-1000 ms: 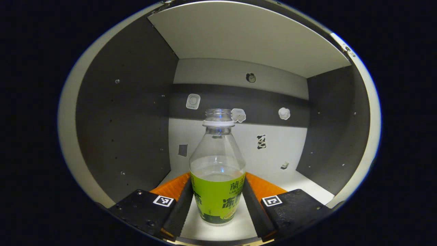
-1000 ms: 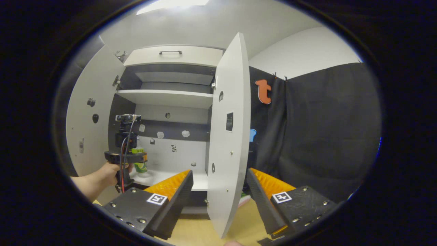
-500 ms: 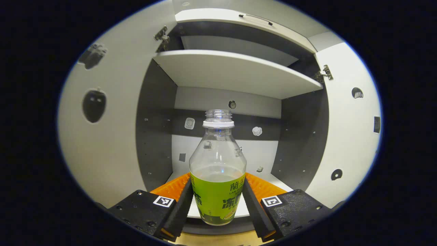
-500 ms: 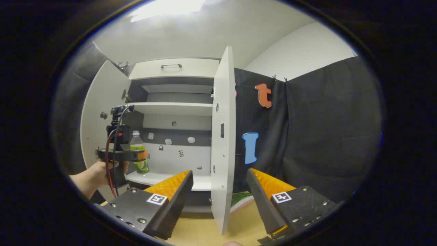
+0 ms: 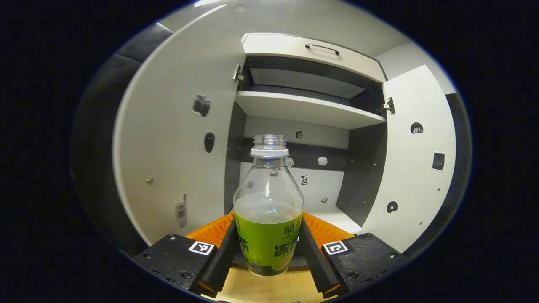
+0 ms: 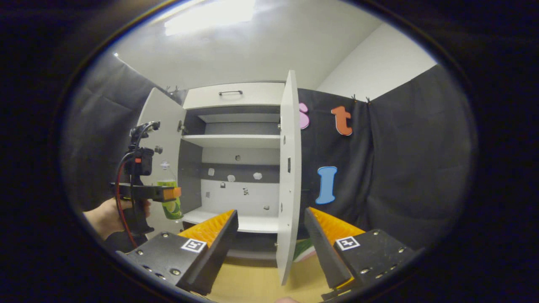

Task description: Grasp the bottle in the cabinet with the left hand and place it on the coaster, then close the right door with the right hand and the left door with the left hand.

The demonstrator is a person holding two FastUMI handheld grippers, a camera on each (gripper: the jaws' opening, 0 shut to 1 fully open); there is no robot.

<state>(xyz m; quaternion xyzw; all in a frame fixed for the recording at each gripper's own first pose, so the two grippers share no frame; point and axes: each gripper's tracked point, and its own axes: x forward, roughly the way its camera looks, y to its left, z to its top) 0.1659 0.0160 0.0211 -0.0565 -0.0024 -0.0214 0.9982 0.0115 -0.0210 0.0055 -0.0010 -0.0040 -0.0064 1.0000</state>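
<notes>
One bottle (image 5: 268,210), one cabinet (image 6: 236,139) with two doors, two grippers.

Left gripper (image 5: 268,252) at 6 o'clock in the left gripper view, jaws pinching the bottle from both sides across its green label, bottle upright and centred between them. Bottle clear above the label, uncapped, with a white ring under the open neck; pale liquid up to about the top of the label. Bottle held in the air in front of the cabinet, out past the lower shelf (image 5: 332,212), with a strip of wooden bench (image 5: 269,288) showing beneath it at 6 o'clock.

Left door (image 5: 177,139) swung wide at 9 o'clock, right door (image 5: 414,168) open at 3 o'clock, both dotted with small stickers. Upper shelf (image 5: 307,110) at 12 o'clock, a drawer front with a handle (image 5: 322,47) above it.

In the right gripper view, right gripper (image 6: 271,248) at 6 o'clock with jaws spread wide, nothing between them but the edge of the right door farther off, apart from the fingers. A hand (image 6: 105,212) at 9 o'clock holding the left gripper with the bottle, just in front of the left door. Something green and pink at the foot of the right door at 5 o'clock, mostly hidden, cannot tell what.
</notes>
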